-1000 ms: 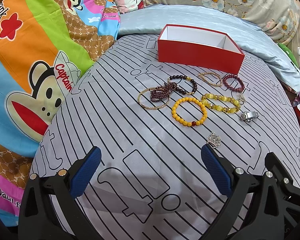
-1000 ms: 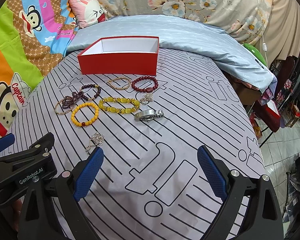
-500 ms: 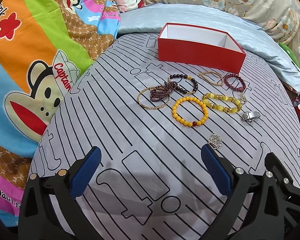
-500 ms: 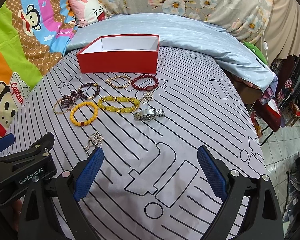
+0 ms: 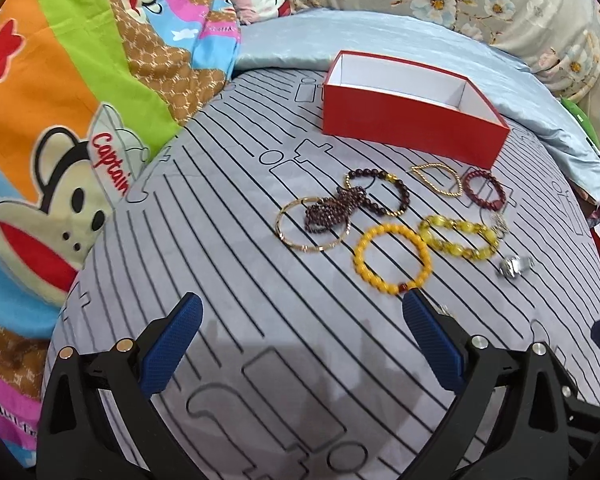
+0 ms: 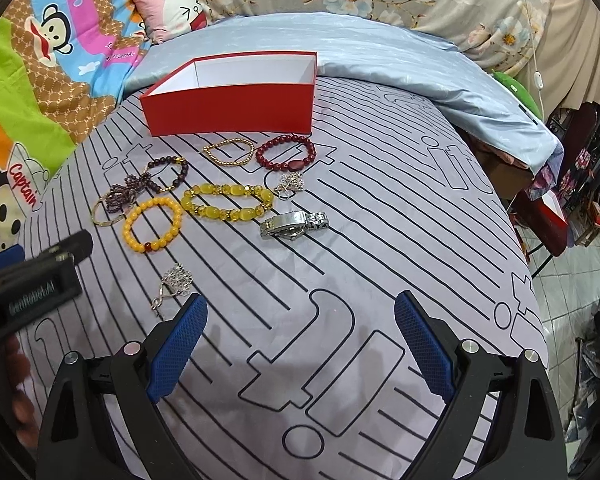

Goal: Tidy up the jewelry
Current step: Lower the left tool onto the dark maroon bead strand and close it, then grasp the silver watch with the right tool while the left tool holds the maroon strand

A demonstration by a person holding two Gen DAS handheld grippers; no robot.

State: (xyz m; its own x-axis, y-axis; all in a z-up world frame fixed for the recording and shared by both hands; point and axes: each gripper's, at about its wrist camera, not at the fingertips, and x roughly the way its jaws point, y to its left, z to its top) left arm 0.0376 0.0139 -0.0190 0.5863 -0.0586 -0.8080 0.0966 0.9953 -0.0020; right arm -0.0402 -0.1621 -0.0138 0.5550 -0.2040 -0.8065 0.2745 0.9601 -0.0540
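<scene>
- Both views show the jewelry spread mid-frame on a striped bed (image 5: 228, 240), just below an empty red box (image 5: 404, 124) at upper centre.
- Left claw (image 5: 300, 344): jaws wide, holding nothing, low in its frame; its right fingertip (image 5: 414, 304) sits just under the orange bracelet (image 5: 392, 258).
- Right claw (image 6: 300, 336): jaws wide, empty, low in its frame over bare sheet.
- Only the right view shows the watch (image 6: 294, 224) whole; in the left view it is a small blurred shape at the right edge.
- The silver chain (image 6: 174, 282) lies clear in the right view, lower left; the left view hides nearly all of it behind the fingertip.
- The left claw's body enters the right view's left edge, blurred.
</scene>
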